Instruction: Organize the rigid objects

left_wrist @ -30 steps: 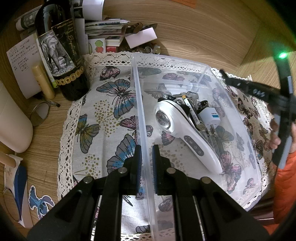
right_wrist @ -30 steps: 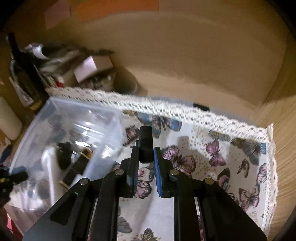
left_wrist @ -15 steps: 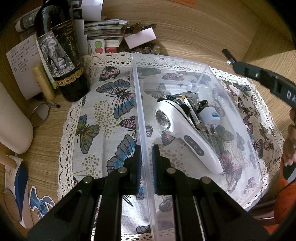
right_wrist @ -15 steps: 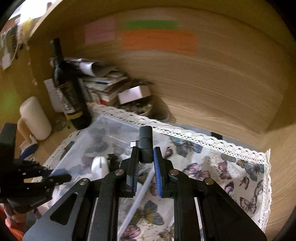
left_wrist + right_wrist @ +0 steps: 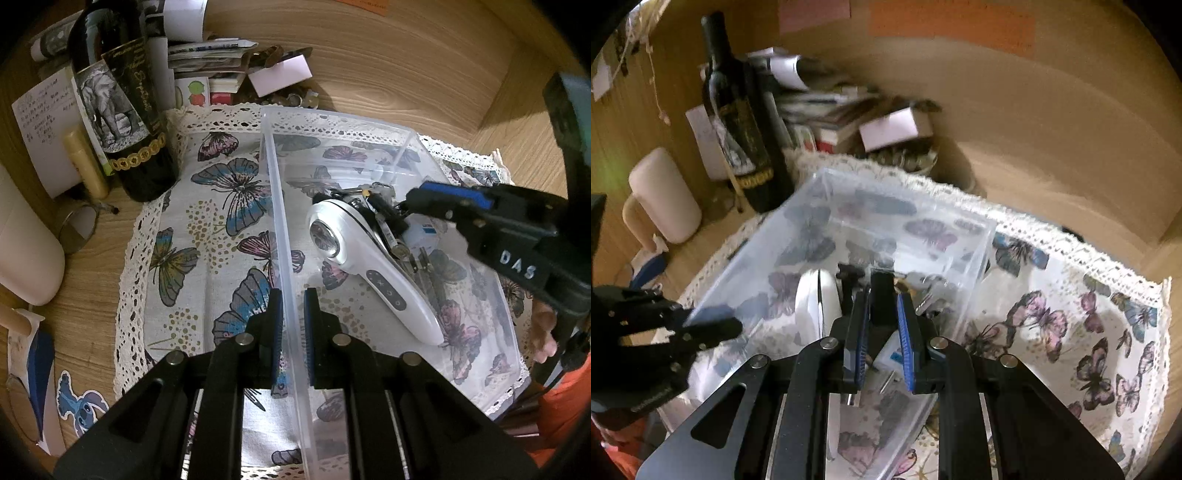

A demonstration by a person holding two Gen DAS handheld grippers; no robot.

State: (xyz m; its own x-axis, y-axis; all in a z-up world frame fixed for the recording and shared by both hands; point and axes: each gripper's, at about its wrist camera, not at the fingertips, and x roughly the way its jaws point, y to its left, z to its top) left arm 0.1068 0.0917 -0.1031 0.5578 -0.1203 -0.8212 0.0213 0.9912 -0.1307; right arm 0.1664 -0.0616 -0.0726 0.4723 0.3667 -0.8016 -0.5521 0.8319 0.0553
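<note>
A clear plastic bin stands on a butterfly-print cloth. My left gripper is shut on the bin's near left wall. Inside lie a white handheld device, keys and small dark items, and a white-and-blue box. My right gripper is shut on a small black block and holds it over the bin's contents; it also shows in the left wrist view at the right. The bin and white device show in the right wrist view too.
A dark wine bottle stands left of the bin, with stacked books and papers behind. A white cylinder lies at far left. A wooden wall backs the desk. The cloth extends right of the bin.
My right gripper has swung left and down with the black block, from beside the bin to over its contents. My left gripper and the bin have stayed still.
</note>
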